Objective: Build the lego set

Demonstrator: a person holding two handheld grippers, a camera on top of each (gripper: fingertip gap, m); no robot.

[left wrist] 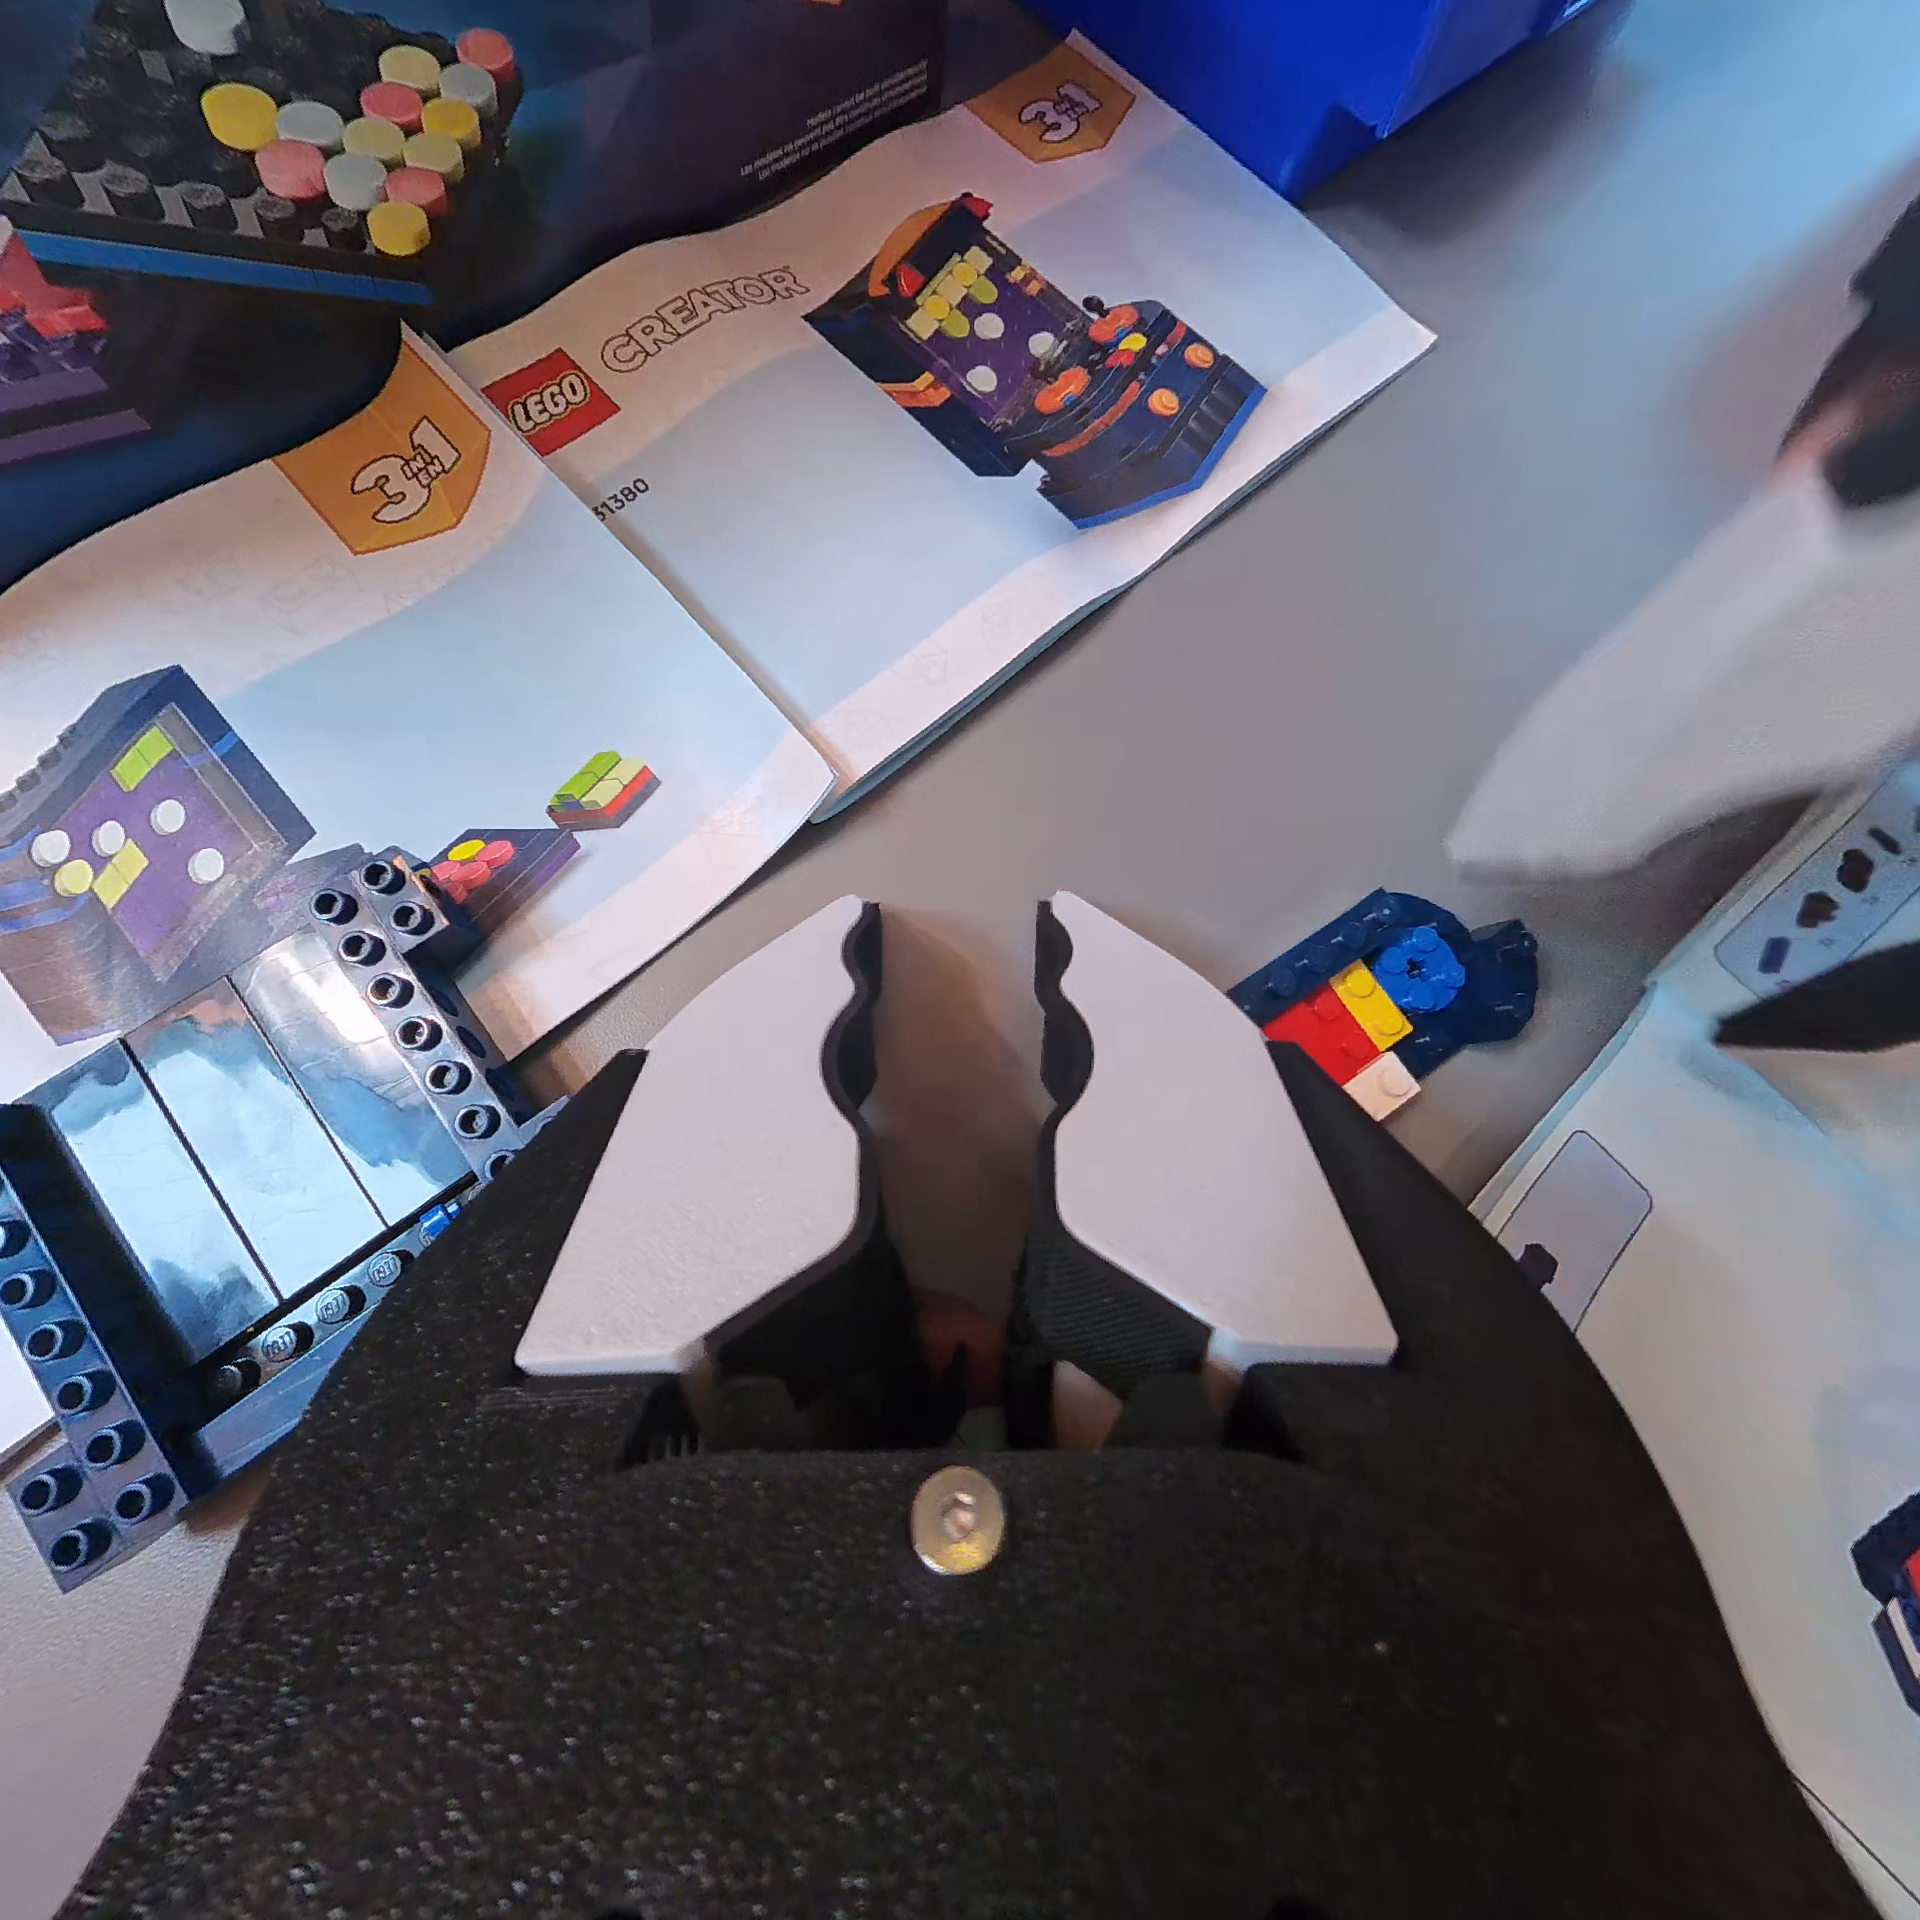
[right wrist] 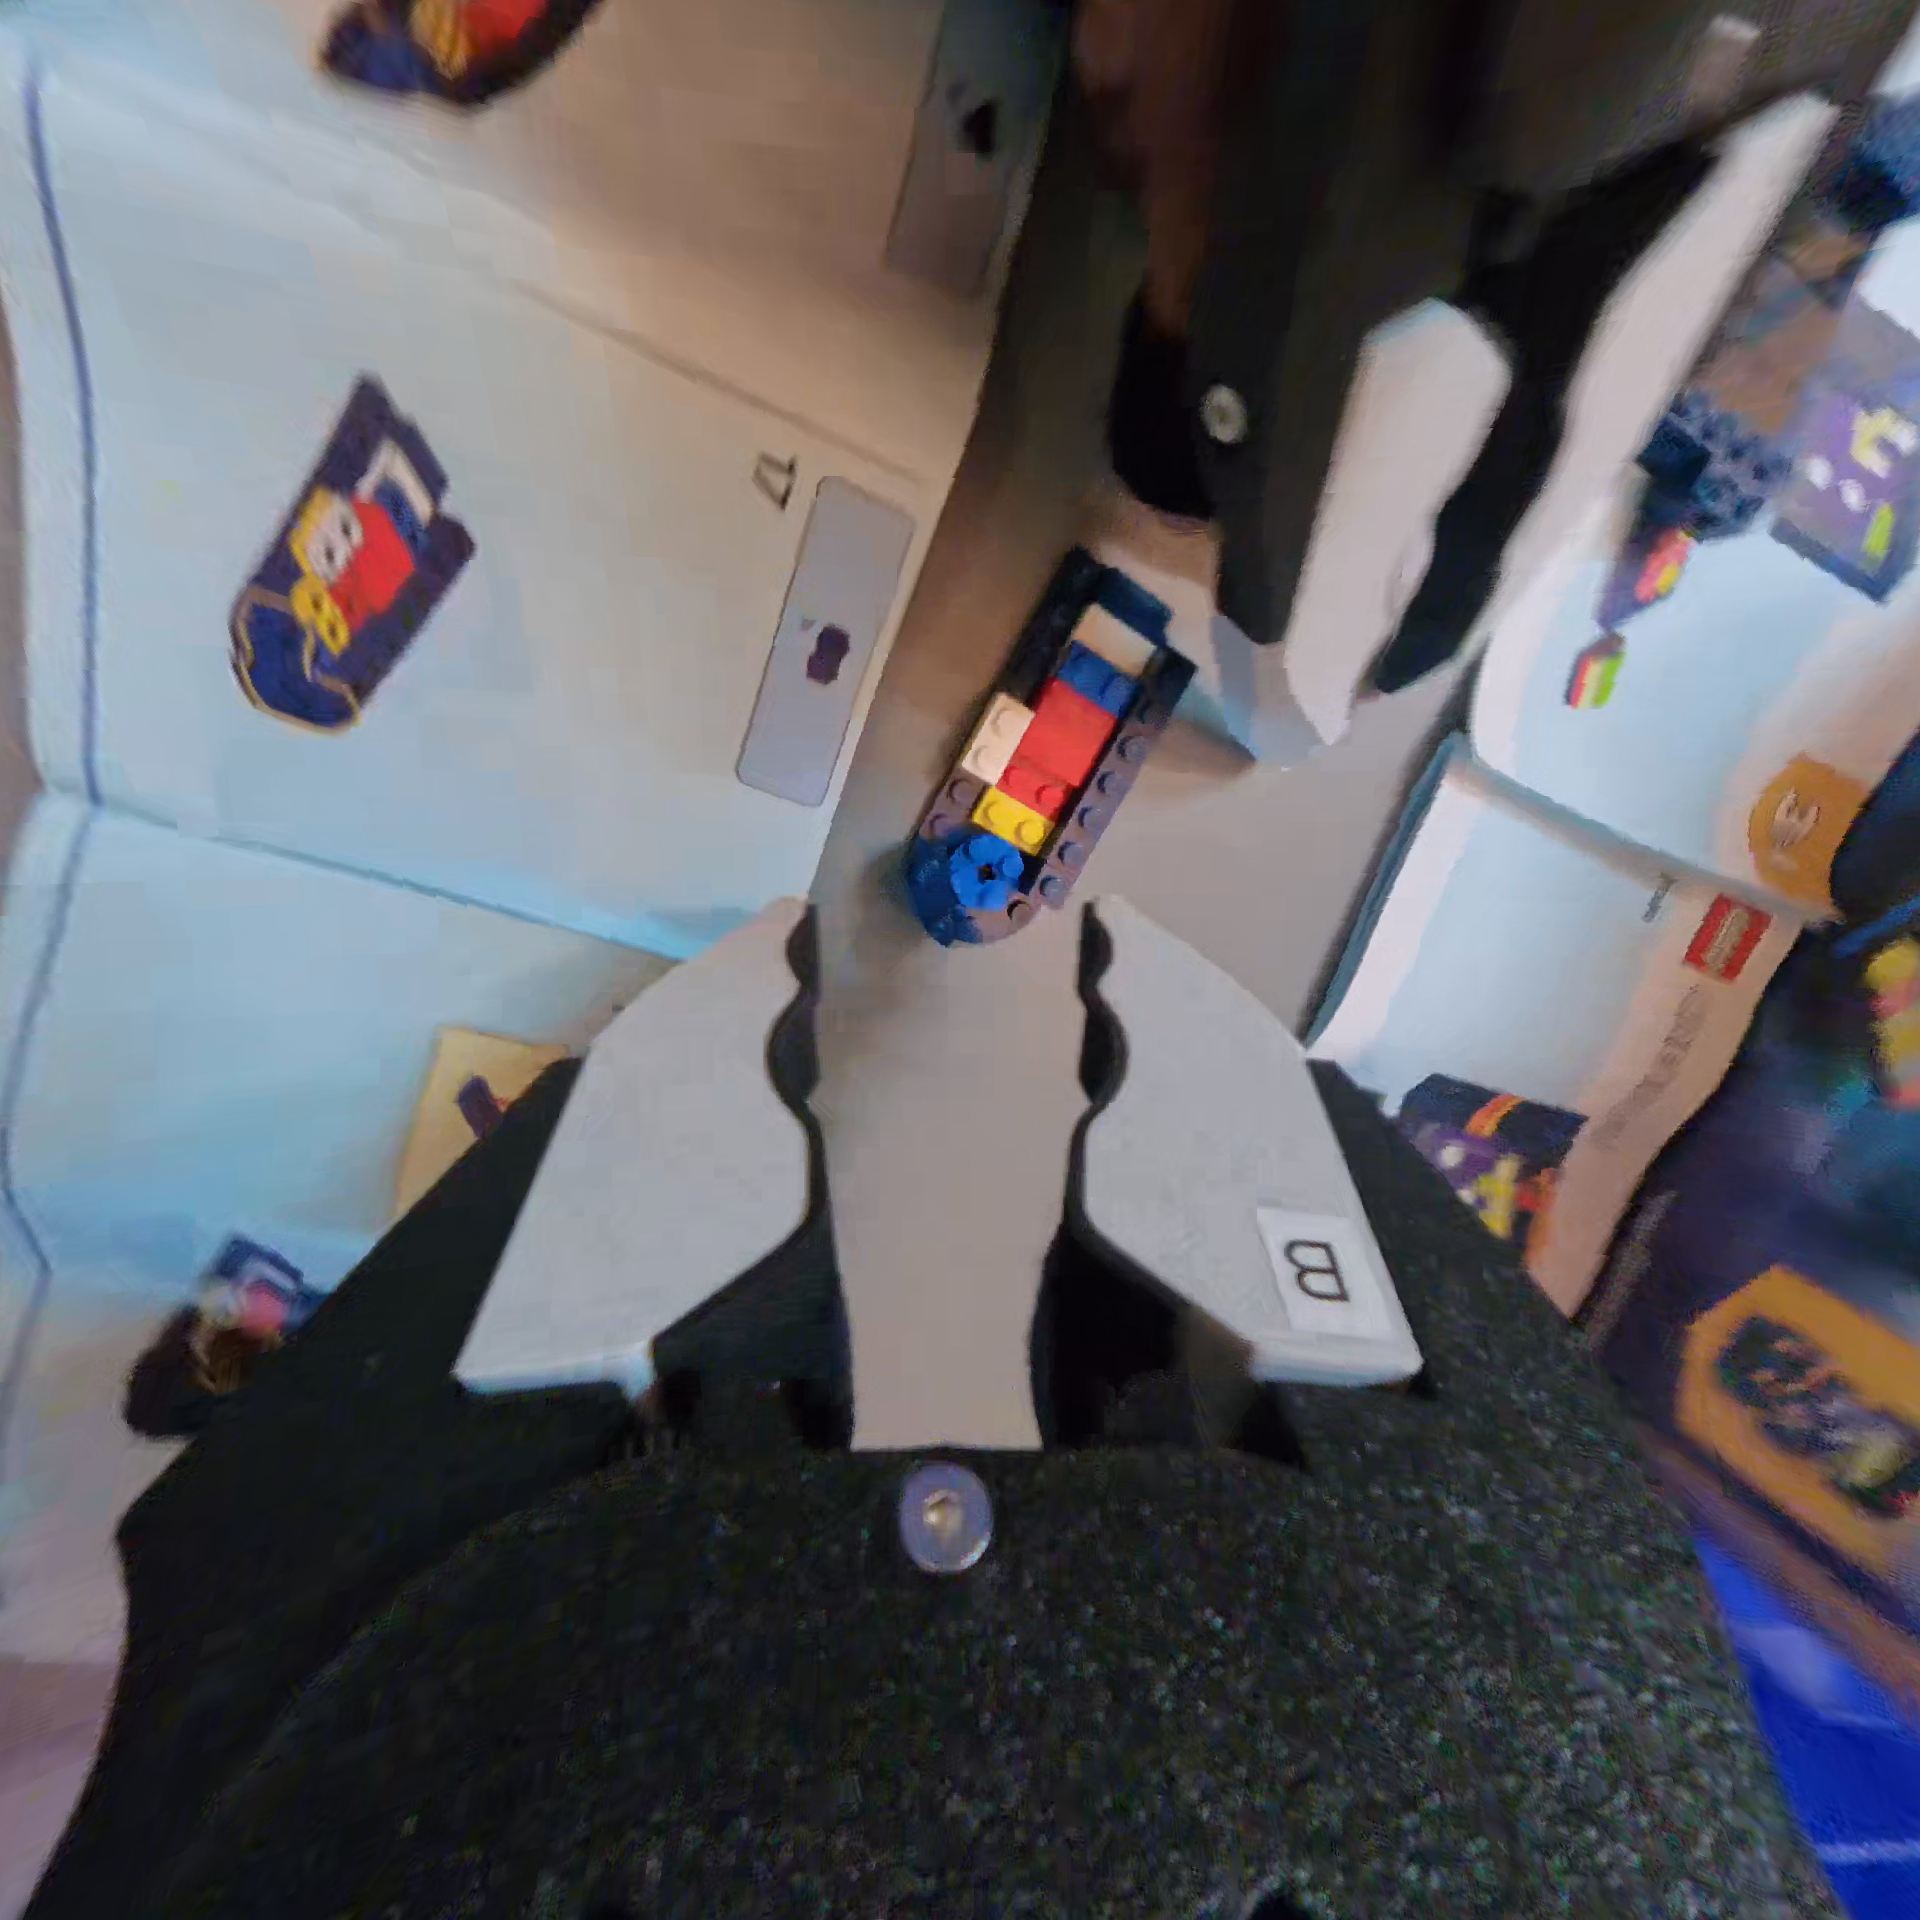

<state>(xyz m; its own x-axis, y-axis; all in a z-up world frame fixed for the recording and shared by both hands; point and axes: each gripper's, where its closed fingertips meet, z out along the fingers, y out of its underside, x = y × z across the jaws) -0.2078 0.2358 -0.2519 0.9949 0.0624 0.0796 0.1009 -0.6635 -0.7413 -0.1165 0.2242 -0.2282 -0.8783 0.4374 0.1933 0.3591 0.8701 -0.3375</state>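
Note:
A small brick build [right wrist: 1049, 748] lies on the grey table [right wrist: 1299, 831]: a dark blue plate with red, yellow, white and blue bricks and a round blue piece at its near end. My right gripper [right wrist: 945, 925] is open and empty, its fingertips just short of that round piece. The build also shows in the left wrist view [left wrist: 1382, 987], to the right of my left gripper [left wrist: 956, 914], which is open with only bare table between its fingers. The right gripper [left wrist: 1714, 675] shows blurred at the right there. The left gripper [right wrist: 1403, 520] shows beyond the build in the right wrist view.
Two closed instruction booklets [left wrist: 935, 520] lie ahead of the left gripper. An open booklet [right wrist: 416, 520] lies left of the small build. A large dark brick build [left wrist: 208, 1143] sits at lower left, a black build with round tiles [left wrist: 281, 135] at top left, and a blue box [left wrist: 1299, 83] at the top.

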